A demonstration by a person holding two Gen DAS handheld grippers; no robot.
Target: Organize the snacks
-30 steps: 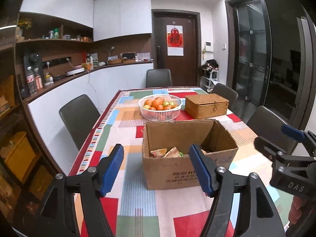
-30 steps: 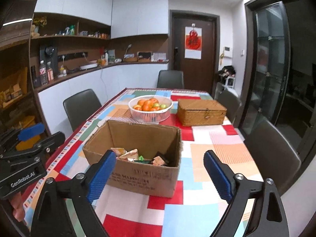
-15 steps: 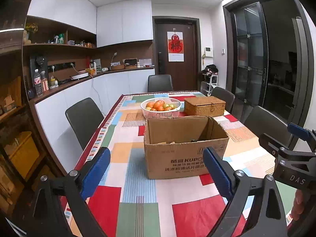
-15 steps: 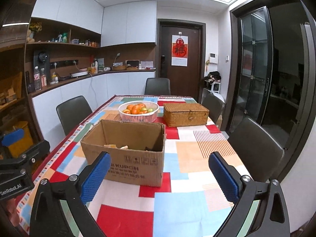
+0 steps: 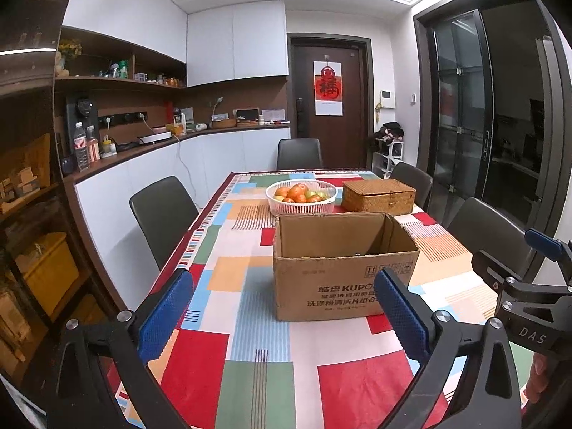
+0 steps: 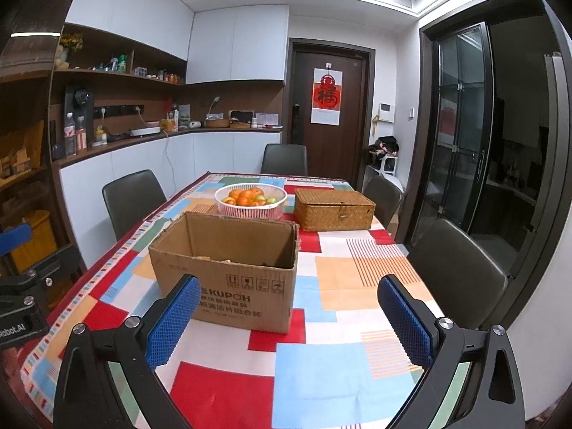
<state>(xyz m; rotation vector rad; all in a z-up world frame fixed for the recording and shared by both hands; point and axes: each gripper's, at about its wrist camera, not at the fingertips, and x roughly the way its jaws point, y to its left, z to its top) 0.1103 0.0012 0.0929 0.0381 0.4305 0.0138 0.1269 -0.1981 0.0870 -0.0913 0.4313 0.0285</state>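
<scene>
Both tongs, left (image 5: pixel 282 316) and right (image 6: pixel 287 325), have pulled back from the box (image 5: pixel 343 268) and have just been opening; they gape empty. The worn cardboard box sits mid-worktop (image 5: pixel 250 357), at twelve o'clock.
</scene>
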